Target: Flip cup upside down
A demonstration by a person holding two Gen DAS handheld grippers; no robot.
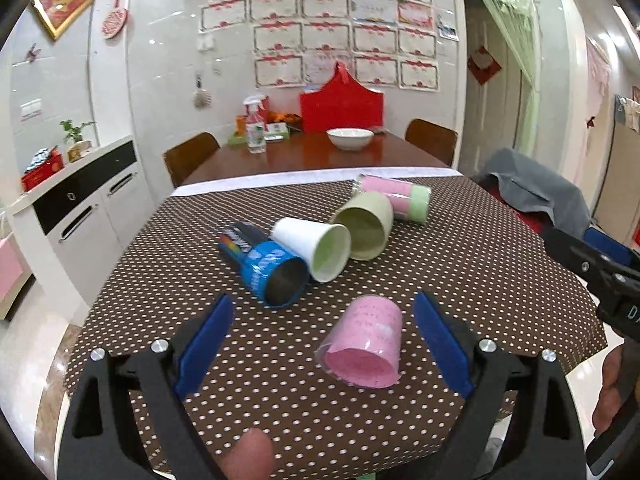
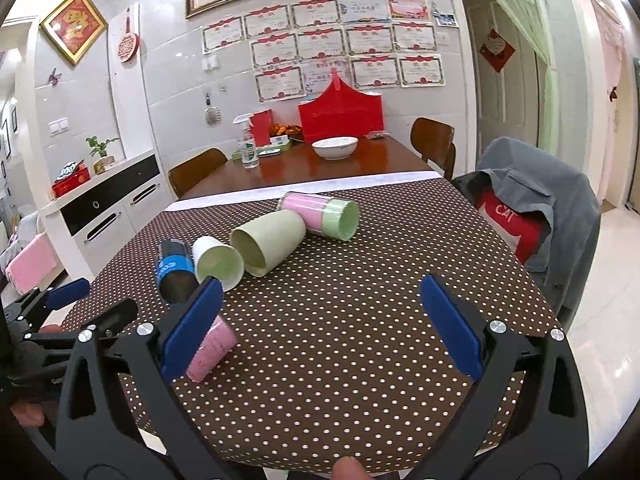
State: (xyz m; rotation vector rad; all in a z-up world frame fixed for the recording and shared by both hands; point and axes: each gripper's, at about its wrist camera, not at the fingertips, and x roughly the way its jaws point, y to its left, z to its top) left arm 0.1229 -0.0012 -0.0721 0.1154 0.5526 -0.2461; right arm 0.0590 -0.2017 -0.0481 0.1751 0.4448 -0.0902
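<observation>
Both pairs of fingers are gaping wide, holding nothing: the left gripper (image 1: pixel 324 344) is straddling the pink cup (image 1: pixel 366 350) lying sideways on the table (image 1: pixel 280 400); the right gripper (image 2: pixel 324 328) is hovering beside it.

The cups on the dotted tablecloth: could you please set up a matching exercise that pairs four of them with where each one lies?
Things:
1. pink cup
2. blue cup
3. white cup
4. pink and green cup

Places:
A. farthest back, near the white strip of the tablecloth
B. on its side between the blue cup and the pale green cup
C. nearest, between the open fingers of the left gripper
D. at the left end of the row of cups

Pairs: 1-C, 2-D, 3-B, 4-A
</observation>
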